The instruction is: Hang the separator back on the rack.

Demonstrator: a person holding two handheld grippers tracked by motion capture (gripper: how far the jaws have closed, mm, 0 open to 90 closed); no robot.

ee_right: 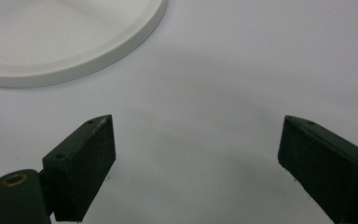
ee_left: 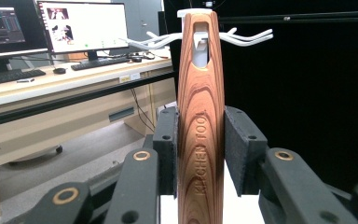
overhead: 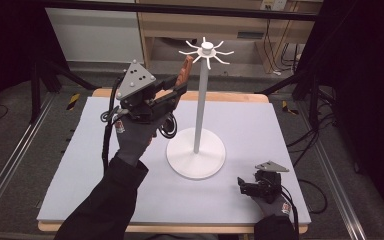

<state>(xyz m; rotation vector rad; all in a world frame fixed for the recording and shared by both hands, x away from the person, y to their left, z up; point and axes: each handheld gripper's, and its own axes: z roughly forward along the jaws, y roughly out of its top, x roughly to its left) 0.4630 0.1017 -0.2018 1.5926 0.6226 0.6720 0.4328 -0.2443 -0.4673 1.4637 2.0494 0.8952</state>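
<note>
Pale grey counter (overhead: 80, 165) under dim light. At left, left gripper (overhead: 172, 92) raised, jaws clamped on wooden handle (ee_left: 200, 121), its slotted top just beside the hooks of white stand (overhead: 198, 120). At right, right gripper (overhead: 245, 185) low on counter, jaws wide, nothing between.
</note>
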